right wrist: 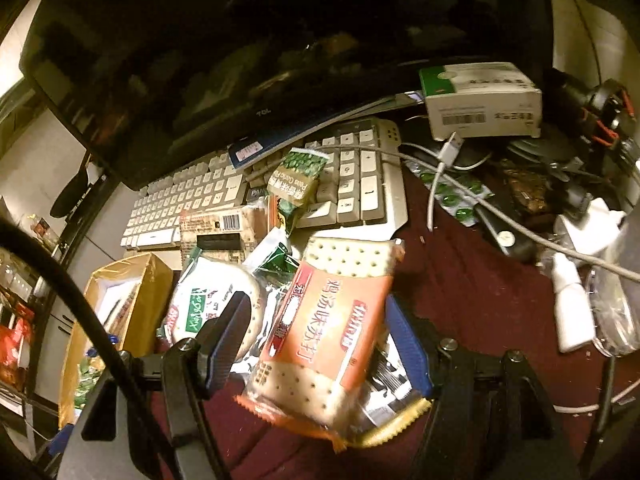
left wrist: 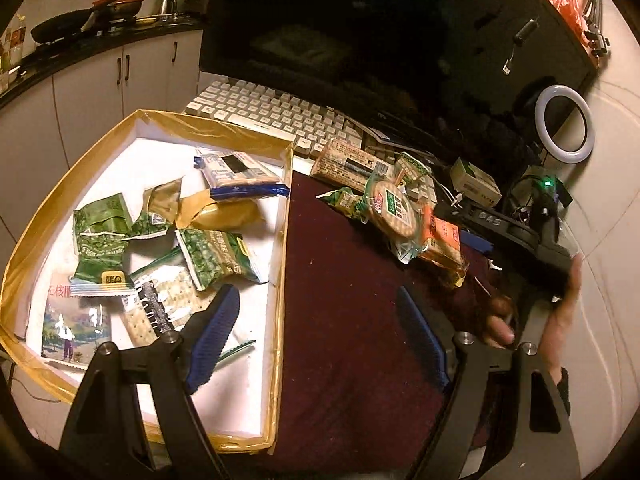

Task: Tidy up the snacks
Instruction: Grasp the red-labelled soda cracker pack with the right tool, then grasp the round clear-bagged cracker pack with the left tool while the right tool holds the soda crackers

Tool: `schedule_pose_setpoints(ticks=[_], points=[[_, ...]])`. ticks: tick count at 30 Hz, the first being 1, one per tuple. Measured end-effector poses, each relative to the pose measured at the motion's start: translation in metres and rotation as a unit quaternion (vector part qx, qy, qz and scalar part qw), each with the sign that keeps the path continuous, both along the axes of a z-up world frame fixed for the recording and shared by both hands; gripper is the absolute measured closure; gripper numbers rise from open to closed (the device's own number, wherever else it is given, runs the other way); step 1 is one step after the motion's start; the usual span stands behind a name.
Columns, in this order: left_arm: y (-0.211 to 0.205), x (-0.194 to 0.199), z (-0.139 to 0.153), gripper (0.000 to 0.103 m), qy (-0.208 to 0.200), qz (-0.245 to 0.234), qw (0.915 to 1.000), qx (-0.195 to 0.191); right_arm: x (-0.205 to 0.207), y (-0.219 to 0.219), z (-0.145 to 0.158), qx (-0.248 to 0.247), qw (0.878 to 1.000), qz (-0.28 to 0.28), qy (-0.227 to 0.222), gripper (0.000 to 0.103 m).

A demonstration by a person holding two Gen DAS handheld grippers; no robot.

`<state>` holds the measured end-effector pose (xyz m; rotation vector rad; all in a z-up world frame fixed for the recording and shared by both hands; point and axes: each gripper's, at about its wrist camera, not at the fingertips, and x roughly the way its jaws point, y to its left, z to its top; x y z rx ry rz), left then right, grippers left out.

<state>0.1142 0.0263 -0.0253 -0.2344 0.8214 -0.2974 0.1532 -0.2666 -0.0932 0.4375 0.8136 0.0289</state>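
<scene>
- The person is tidying snacks into a box (left wrist: 276, 264) with gold tape on its rim, sitting on a dark red cloth (left wrist: 344, 320).
- The box is already holding many packs: green pea bags (left wrist: 212, 256), a cracker pack (left wrist: 160, 304) and a blue-edged pack (left wrist: 236, 176).
- More snacks are lying in a pile on the cloth, just beside the keyboard (left wrist: 272, 116). So the job is looking partly done, not finished.
- The right gripper (right wrist: 316, 340) is reaching over that pile. An orange cracker pack (right wrist: 328, 328) is sitting between its blue fingers (right wrist: 404, 344).
- The right jaws are standing apart. The pack is near the right finger, and I cannot tell if it is touching. It is not being squeezed.
- A round cracker pack (right wrist: 212, 300) is lying just to the left, partly behind the other finger.
- The left gripper (left wrist: 316, 340) is hanging over the edge of the box, with one finger above the box and one above the cloth. Its jaws are wide apart and holding nothing.
- I think the step in hand is picking up the orange pack.
- Next, the right jaws would need to close on the pack, gently, so the crackers inside are not breaking.
- Then the pack would need lifting clear of the round pack and carrying left to the box.
- The box is crowded, so a bare white spot by its near wall looks like a good place to drop it.
- The white cable (right wrist: 436, 176) and the little bottle (right wrist: 572, 300) are lying well off to the right, out of the way.
</scene>
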Motion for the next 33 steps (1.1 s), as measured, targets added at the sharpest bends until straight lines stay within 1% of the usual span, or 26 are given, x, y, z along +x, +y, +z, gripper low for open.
schedule_pose_setpoints(ticks=[2, 3, 5, 8, 9, 10, 11, 12, 16, 17, 18, 19, 21, 23, 25, 27, 29, 30, 33], points=[[-0.001, 0.001, -0.002, 0.022, 0.002, 0.001, 1.0, 0.0, 0.0, 0.006, -0.006, -0.014, 1.0, -0.002, 0.0, 0.03], [-0.001, 0.002, -0.003, 0.022, 0.004, 0.001, 1.0, 0.0, -0.001, 0.009, -0.007, -0.026, 1.0, 0.0, -0.006, 0.029], [-0.002, 0.004, -0.005, 0.022, 0.008, 0.0, 1.0, 0.001, 0.0, 0.016, -0.008, -0.059, 0.998, 0.004, -0.011, 0.029], [-0.005, 0.008, -0.007, 0.022, 0.011, 0.001, 0.9999, 0.002, 0.0, 0.024, -0.008, -0.093, 0.996, 0.005, -0.011, 0.029], [-0.006, 0.009, -0.007, 0.022, 0.011, 0.002, 0.9999, 0.001, 0.001, 0.027, -0.008, -0.108, 0.994, 0.008, -0.01, 0.03], [-0.006, 0.011, -0.006, 0.022, 0.011, 0.003, 0.9999, -0.002, 0.0, 0.029, -0.008, -0.122, 0.992, 0.007, -0.009, 0.034], [-0.008, 0.012, -0.005, 0.022, 0.01, 0.003, 0.9999, -0.003, 0.0, 0.031, -0.008, -0.135, 0.991, 0.002, -0.006, 0.041], [-0.01, 0.014, -0.003, 0.022, 0.008, 0.003, 1.0, -0.003, -0.001, 0.031, -0.008, -0.138, 0.99, 0.001, -0.006, 0.043], [-0.023, 0.022, 0.004, 0.022, 0.004, -0.011, 0.9999, 0.0, -0.004, 0.018, -0.007, -0.113, 0.993, -0.014, -0.006, 0.045], [-0.028, 0.025, 0.005, 0.022, 0.006, -0.017, 0.9998, 0.0, -0.006, 0.012, -0.007, -0.1, 0.995, -0.019, -0.008, 0.046], [-0.035, 0.031, 0.005, 0.022, 0.011, -0.028, 0.9996, -0.001, -0.007, 0.009, -0.006, -0.089, 0.996, -0.02, -0.011, 0.046], [-0.04, 0.035, 0.004, 0.022, 0.017, -0.035, 0.9993, 0.0, -0.01, 0.003, -0.005, -0.066, 0.997, -0.022, -0.016, 0.046], [-0.051, 0.046, 0.003, 0.022, 0.03, -0.05, 0.9983, 0.001, -0.012, -0.005, -0.004, -0.036, 0.999, -0.027, -0.022, 0.046], [-0.063, 0.059, 0.0, 0.022, 0.043, -0.065, 0.9969, 0.002, -0.013, -0.009, -0.005, -0.017, 0.999, -0.029, -0.024, 0.046], [-0.077, 0.078, -0.009, 0.022, 0.067, -0.074, 0.9949, 0.007, -0.012, -0.01, -0.005, -0.001, 0.999, -0.03, -0.028, 0.046], [-0.087, 0.097, -0.021, 0.022, 0.105, -0.071, 0.9919, 0.014, -0.015, -0.013, -0.002, 0.001, 0.999, -0.032, -0.033, 0.046], [-0.092, 0.109, -0.03, 0.022, 0.128, -0.066, 0.9896, 0.008, -0.02, -0.015, 0.0, 0.001, 0.999, -0.035, -0.038, 0.046], [-0.095, 0.115, -0.034, 0.022, 0.134, -0.056, 0.9893, 0.01, -0.022, -0.017, 0.001, 0.001, 0.999, -0.036, -0.039, 0.046], [-0.105, 0.119, -0.04, 0.022, 0.125, -0.042, 0.9909, 0.028, -0.025, -0.02, 0.002, 0.011, 0.998, -0.036, -0.04, 0.045]])
